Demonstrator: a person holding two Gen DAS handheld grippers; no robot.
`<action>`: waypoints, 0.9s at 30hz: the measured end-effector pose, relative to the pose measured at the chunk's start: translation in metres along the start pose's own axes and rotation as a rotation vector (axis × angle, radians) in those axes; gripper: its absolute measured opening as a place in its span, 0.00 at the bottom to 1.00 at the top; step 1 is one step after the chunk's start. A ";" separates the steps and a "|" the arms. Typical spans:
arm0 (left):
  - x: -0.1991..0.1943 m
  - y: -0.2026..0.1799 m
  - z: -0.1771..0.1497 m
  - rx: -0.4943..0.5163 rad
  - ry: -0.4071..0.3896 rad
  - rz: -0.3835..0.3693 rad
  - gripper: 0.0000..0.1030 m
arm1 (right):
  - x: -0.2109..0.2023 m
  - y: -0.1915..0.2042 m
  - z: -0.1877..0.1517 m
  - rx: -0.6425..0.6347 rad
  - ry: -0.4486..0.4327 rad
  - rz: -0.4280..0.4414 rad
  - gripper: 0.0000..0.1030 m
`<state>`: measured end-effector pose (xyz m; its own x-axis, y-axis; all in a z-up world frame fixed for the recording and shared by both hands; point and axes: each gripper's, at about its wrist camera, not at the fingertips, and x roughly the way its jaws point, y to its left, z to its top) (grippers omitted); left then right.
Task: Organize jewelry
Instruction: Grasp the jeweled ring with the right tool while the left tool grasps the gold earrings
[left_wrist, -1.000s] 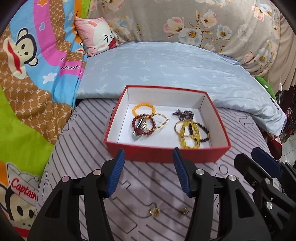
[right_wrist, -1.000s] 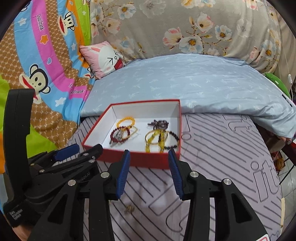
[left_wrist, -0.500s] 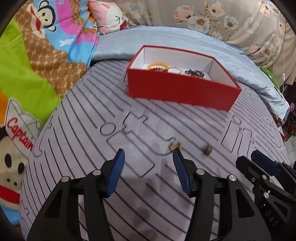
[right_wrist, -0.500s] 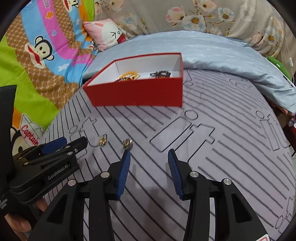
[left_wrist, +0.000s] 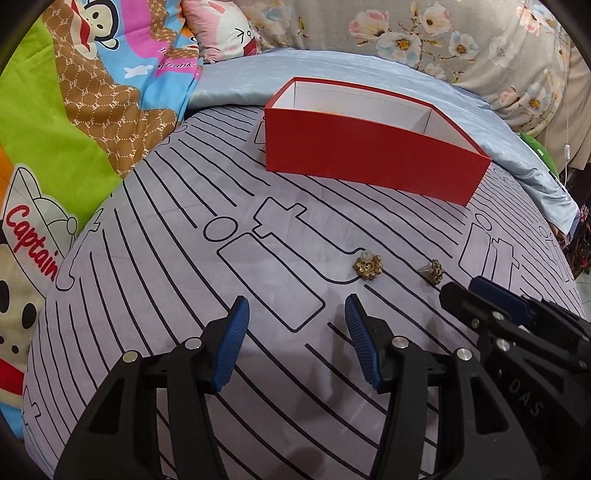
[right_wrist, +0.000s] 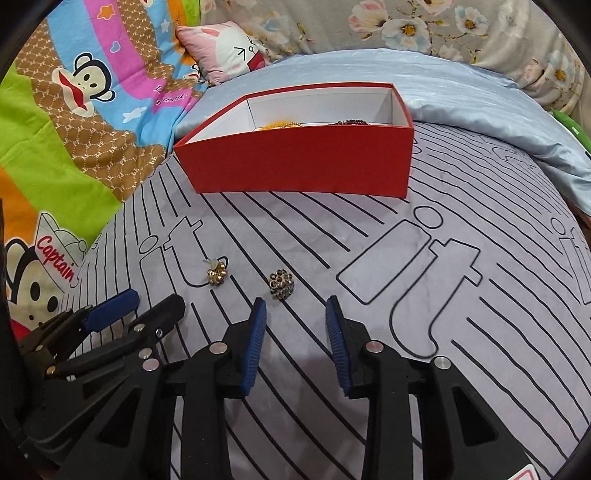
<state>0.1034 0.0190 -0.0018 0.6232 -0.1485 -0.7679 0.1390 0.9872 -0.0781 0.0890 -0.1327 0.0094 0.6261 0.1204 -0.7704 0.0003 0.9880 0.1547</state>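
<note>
Two small gold flower earrings lie on the striped grey sheet. In the left wrist view one earring (left_wrist: 367, 267) is just ahead and right of my open left gripper (left_wrist: 295, 314), the other earring (left_wrist: 434, 270) lies further right. In the right wrist view they show as a left earring (right_wrist: 216, 275) and a right earring (right_wrist: 281, 288), just ahead and left of my open right gripper (right_wrist: 294, 314). The red box (left_wrist: 369, 155) stands beyond; in the right wrist view the box (right_wrist: 299, 166) shows bracelets just above its near wall. Both grippers are empty.
A pale blue pillow (right_wrist: 461, 92) lies behind the box. A cartoon blanket (left_wrist: 74, 122) covers the left side. A pink rabbit cushion (right_wrist: 225, 48) sits at the back. My right gripper shows at the lower right of the left wrist view (left_wrist: 491, 295).
Both grippers have dropped lower and closer to the sheet, so the box interior is now mostly hidden and the two earrings appear nearer. Both stay open.
</note>
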 end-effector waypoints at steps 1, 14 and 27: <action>0.000 0.000 0.000 0.000 -0.001 -0.001 0.50 | 0.003 0.000 0.002 -0.001 0.002 0.002 0.28; 0.002 0.001 0.000 0.007 -0.008 -0.011 0.50 | 0.020 0.005 0.018 -0.040 0.009 0.022 0.25; 0.003 -0.003 0.005 0.004 -0.001 -0.030 0.52 | 0.011 -0.001 0.007 -0.020 0.010 0.007 0.13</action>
<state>0.1090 0.0154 -0.0010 0.6191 -0.1783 -0.7648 0.1606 0.9820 -0.0989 0.1016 -0.1326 0.0048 0.6183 0.1286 -0.7754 -0.0200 0.9888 0.1481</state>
